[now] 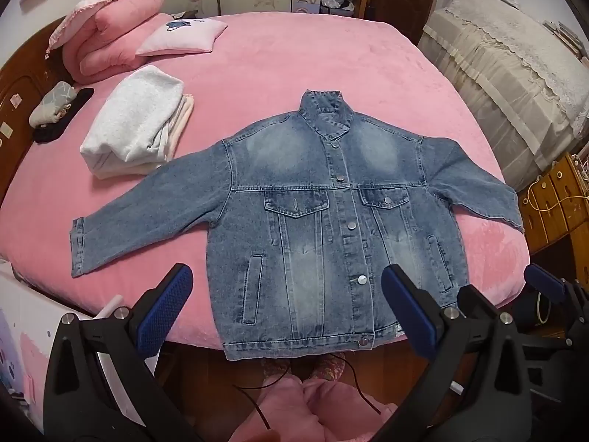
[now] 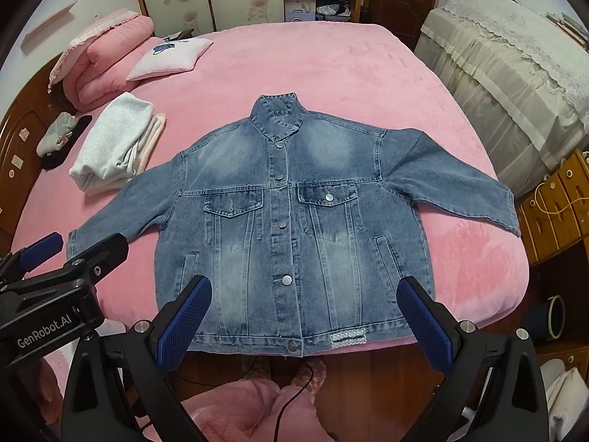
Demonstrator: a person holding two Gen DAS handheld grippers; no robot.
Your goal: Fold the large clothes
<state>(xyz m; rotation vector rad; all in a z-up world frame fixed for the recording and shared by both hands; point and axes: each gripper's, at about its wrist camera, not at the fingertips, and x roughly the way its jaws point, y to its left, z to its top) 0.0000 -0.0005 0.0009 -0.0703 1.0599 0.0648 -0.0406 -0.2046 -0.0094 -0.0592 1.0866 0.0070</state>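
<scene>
Although folded towels (image 1: 136,125) already lie stacked at the jacket's left, the jacket (image 1: 324,221) itself lies flat, buttoned and unfolded on the bed (image 1: 331,59), with the left gripper (image 1: 287,305) and right gripper (image 2: 305,313) hovering above its hem, fingers apart and empty.

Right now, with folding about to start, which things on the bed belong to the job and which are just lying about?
Belongs to the job:
denim jacket, spread flat, buttoned
left gripper, open
right gripper, open

Just lying about:
folded white clothes
pink pillow
folded pink quilt
small grey and black bundle
</scene>
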